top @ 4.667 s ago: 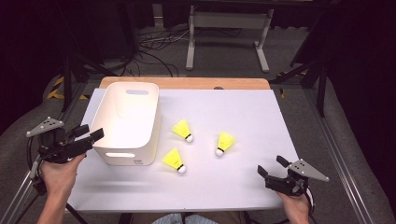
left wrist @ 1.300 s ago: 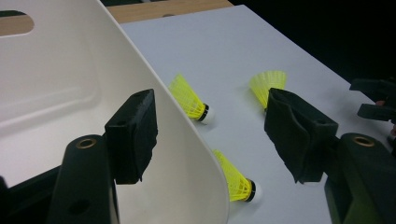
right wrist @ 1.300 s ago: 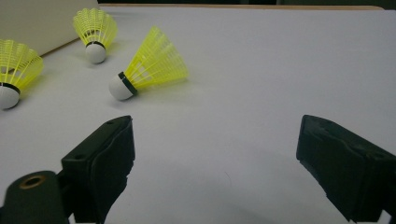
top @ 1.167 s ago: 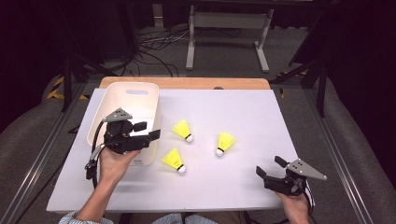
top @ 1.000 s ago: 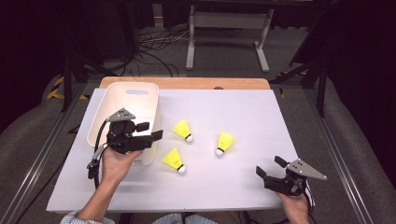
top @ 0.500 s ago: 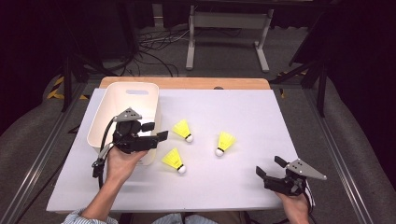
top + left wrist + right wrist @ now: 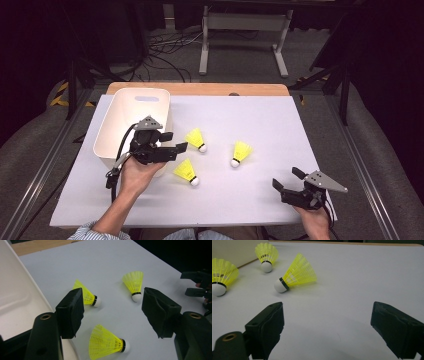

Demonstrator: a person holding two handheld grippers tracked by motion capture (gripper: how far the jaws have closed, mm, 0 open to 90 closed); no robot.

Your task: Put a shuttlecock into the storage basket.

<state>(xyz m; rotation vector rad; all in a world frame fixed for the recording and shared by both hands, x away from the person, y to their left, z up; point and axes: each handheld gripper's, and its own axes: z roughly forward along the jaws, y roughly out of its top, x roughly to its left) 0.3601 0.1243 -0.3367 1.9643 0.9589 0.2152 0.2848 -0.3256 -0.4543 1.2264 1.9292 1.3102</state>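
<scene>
The left gripper [image 7: 175, 150] hangs over the desk [image 7: 260, 200] beside the white bin [image 7: 107, 135], its jaws spread wide with nothing between them, pointed toward three yellow shuttlecocks lying on their sides. The nearest shuttlecock [image 7: 185, 171] sits just below and ahead of those jaws, a second shuttlecock [image 7: 196, 138] lies just beside the bin's wall, and a third shuttlecock [image 7: 240, 152] rests farther toward the middle of the desk. The right gripper [image 7: 287, 182] is low at the near right corner, well apart from all three, jaws likewise spread and empty. What worries me is how light and round these things are: if a jaw comes down on the feathered skirt instead of straddling it, the shuttlecock will likely roll or skid away on its cork tip, perhaps knocking into its neighbour. Squeezing the skirt hard could crush or bend it. The bin is close at the left gripper's side, so a careless swing might catch its rim and shove it. A loose pinch could also let the shuttlecock drop short of the bin. I can read no brand, label or writing on anything here.
</scene>
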